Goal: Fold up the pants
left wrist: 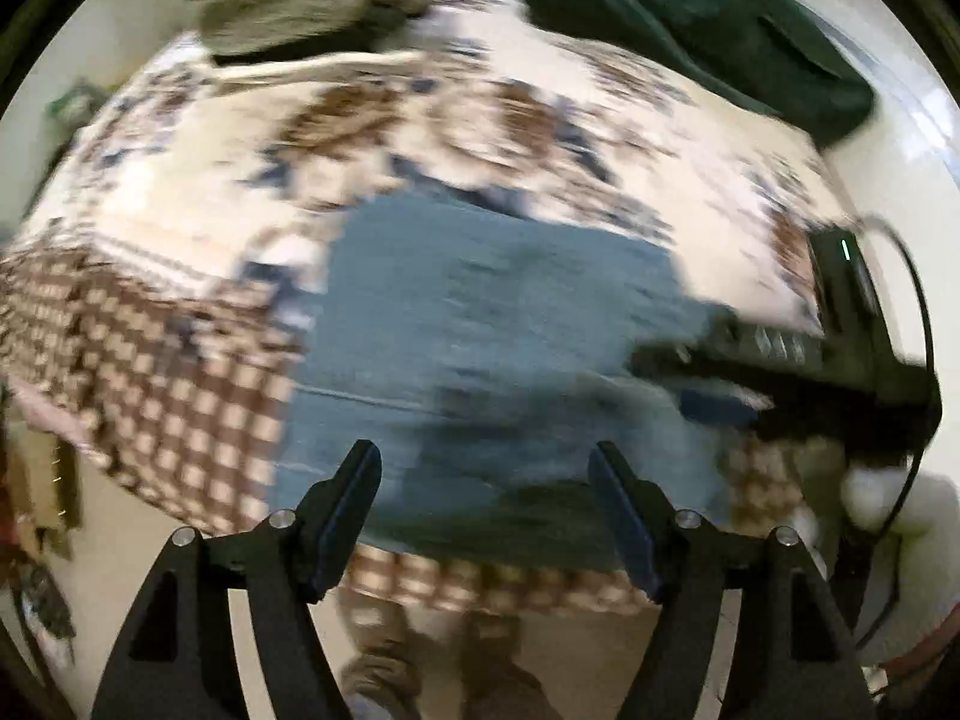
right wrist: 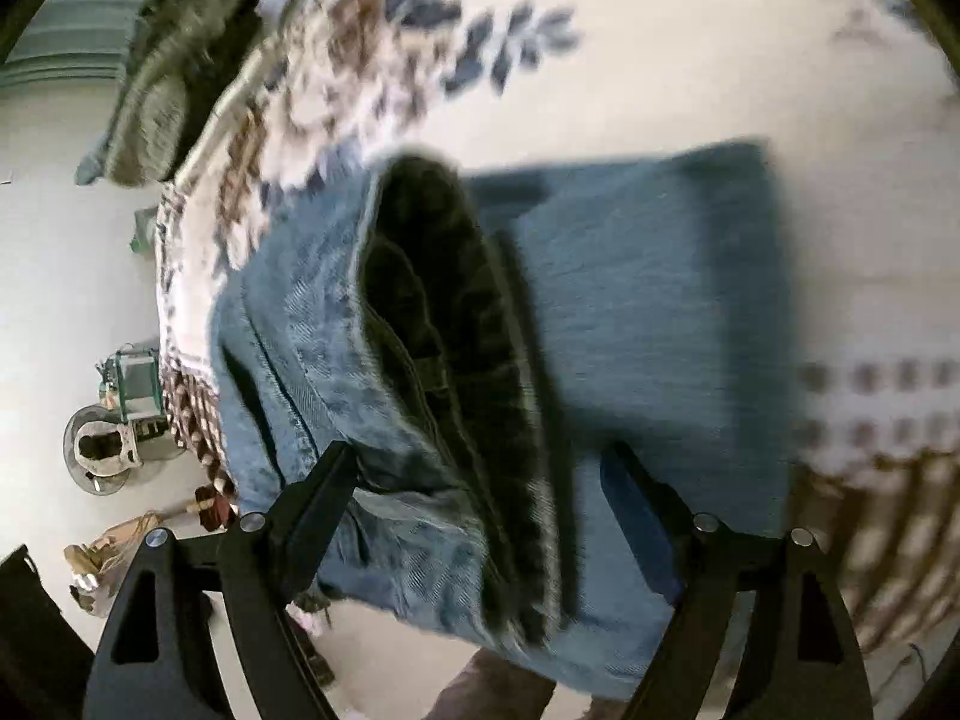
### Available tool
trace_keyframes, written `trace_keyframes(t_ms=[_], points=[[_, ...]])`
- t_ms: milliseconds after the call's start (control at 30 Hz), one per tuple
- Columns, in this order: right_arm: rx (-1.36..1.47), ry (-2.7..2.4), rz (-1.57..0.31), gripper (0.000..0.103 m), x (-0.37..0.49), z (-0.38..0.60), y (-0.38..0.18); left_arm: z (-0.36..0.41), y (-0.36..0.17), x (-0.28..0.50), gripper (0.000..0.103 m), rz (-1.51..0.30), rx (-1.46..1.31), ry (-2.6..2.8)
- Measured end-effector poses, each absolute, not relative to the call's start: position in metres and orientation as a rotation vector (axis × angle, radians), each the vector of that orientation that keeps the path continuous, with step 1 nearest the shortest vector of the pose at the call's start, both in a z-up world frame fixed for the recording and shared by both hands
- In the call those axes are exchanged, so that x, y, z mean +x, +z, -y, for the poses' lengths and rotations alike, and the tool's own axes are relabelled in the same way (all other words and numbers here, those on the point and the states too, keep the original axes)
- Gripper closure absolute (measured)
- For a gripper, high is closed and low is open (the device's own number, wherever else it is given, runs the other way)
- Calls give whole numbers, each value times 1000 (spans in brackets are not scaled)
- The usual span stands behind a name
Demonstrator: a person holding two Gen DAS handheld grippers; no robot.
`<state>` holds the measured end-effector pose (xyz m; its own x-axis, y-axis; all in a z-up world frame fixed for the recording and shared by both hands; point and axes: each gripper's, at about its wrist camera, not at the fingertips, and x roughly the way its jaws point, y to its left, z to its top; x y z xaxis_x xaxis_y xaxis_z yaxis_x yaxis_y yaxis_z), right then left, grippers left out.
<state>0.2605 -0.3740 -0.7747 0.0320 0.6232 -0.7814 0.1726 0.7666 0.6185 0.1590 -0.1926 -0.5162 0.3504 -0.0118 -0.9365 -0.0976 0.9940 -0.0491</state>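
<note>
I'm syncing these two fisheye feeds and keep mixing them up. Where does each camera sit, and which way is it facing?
Left wrist: rides on the left gripper, looking down over blue jeans on a patterned bedspread; its open fingers show, as does the right gripper reaching in from the right.
Right wrist: rides on the right gripper, close above the jeans' open waistband; its open fingers show.
Shared: jeans, bedspread, and the folded clothes pile at the far end.
</note>
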Motion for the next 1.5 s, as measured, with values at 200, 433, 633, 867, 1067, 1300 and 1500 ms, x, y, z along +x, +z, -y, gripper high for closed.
trace_keyframes(t_ms=[200, 433, 633, 867, 1067, 1300, 1500], points=[[662, 287, -1413, 81, 251, 349, -762, 116, -528, 173, 33, -1224, -153, 253], [686, 184, -1259, 89, 219, 418, -697, 87, -518, 189, 33, -1185, -245, 245], [703, -6, -1295, 89, 186, 521, -708, 110, -535, 230, 33, -1216, -342, 112], [671, -76, -1457, 48, 177, 551, -766, 158, -585, 301, 33, -1336, -411, -17], [1008, 0, -1356, 32, 174, 571, -779, 173, -623, 341, 81, -1370, -502, -138], [829, -98, -1409, 68, 185, 561, -794, 164, -627, 357, 91, -1348, -361, -119], [915, -128, -1432, 46, 173, 559, -770, 160, -602, 343, 89, -1344, -397, -135]])
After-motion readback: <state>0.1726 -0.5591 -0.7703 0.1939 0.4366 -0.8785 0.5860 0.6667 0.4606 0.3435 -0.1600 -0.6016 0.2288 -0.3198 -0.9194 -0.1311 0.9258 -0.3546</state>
